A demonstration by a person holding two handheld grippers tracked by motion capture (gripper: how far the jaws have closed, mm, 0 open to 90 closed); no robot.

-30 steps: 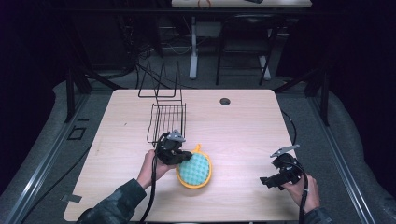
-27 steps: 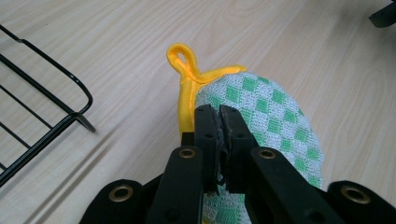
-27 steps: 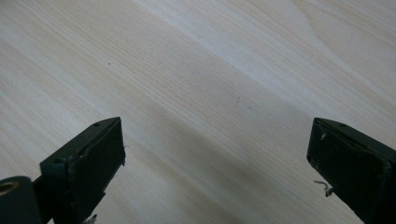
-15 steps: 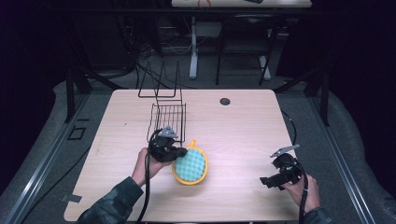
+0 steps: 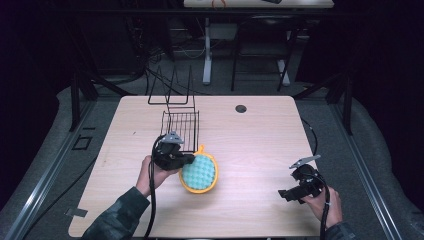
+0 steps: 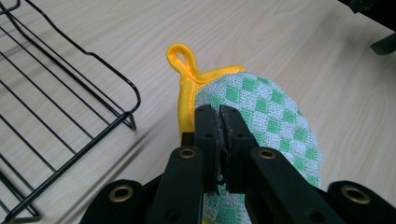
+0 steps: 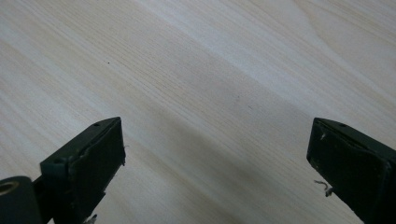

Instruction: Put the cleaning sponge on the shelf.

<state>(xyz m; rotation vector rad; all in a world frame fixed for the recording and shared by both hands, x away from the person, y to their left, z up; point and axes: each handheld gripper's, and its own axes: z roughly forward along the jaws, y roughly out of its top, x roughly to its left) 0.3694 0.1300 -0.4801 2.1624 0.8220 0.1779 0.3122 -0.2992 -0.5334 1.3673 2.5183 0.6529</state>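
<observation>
- Cloth, green-and-white checked with a yellow border: the pot holder (image 5: 199, 172) lies on the counter (image 5: 260, 145), just right of the near end of the wire rack (image 5: 181, 129).
- We judge it light, soft and floppy; lifted by one edge it should droop, not slip.
- The left gripper (image 6: 219, 122) has its fingers pressed together, pinching the pot holder's left edge, near the yellow loop (image 6: 183, 59).
- That stitched border looks the firmest place to hold; the loop would suit hanging.
- The right gripper (image 5: 299, 189) rests near right, well apart, fingers spread over bare wood.
</observation>
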